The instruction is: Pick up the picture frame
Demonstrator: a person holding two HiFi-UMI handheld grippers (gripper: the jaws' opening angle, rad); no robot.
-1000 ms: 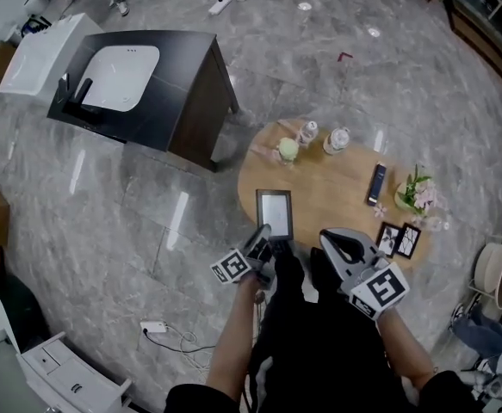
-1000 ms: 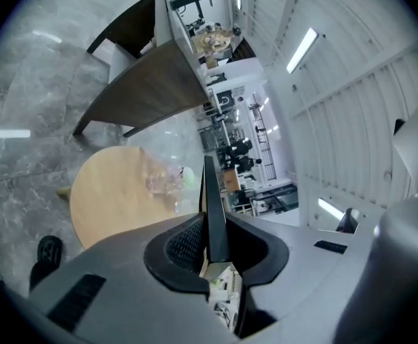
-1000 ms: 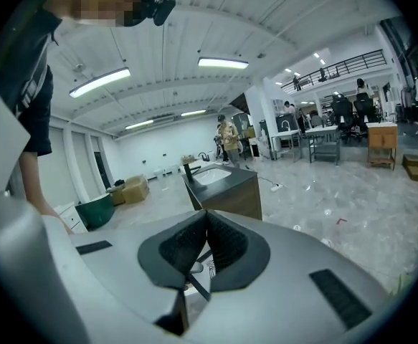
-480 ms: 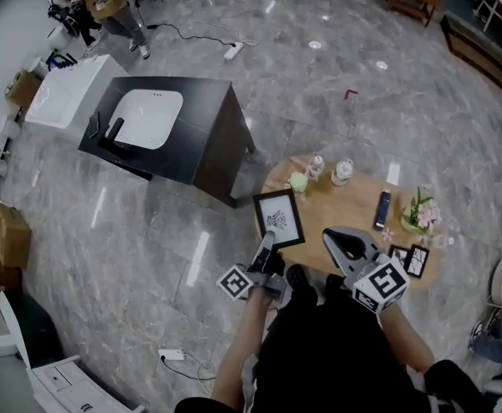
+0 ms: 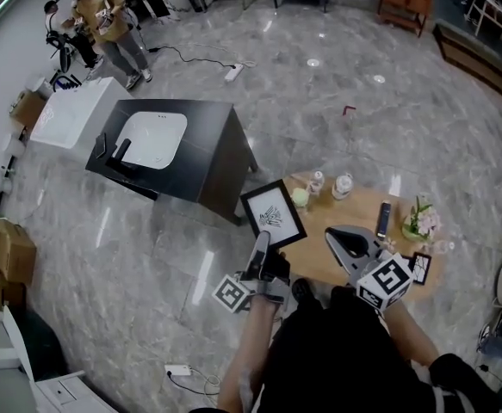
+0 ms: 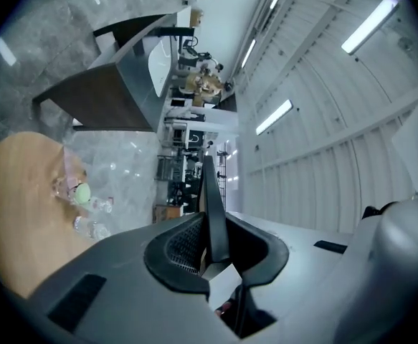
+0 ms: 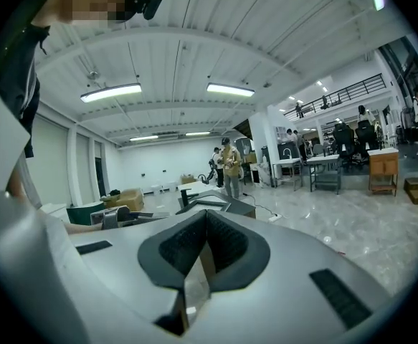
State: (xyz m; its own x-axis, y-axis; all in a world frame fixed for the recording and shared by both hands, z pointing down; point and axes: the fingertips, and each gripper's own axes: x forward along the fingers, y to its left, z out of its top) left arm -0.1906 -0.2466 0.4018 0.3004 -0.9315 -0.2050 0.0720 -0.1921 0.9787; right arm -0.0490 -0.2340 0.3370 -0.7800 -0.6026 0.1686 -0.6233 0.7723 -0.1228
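The black picture frame (image 5: 273,214) with a white print hangs in the air over the left rim of the round wooden table (image 5: 358,210), its face tilted toward me. My left gripper (image 5: 260,246) is shut on its lower edge. In the left gripper view the frame (image 6: 209,192) stands edge-on between the pads. My right gripper (image 5: 343,241) hovers over the table's near side, beside the frame, shut with nothing in it. The right gripper view shows its jaws (image 7: 204,224) meeting over open room.
On the table stand a green ball (image 5: 299,197), two glass jars (image 5: 343,185), a dark remote (image 5: 382,219), a flower pot (image 5: 421,222) and small photo frames (image 5: 419,268). A black sink cabinet (image 5: 219,157) stands to the left. A person (image 5: 104,20) works far off.
The frame has come up off the table and now tilts its face upward, carried higher and slightly left by my left gripper. My right gripper has risen a little.
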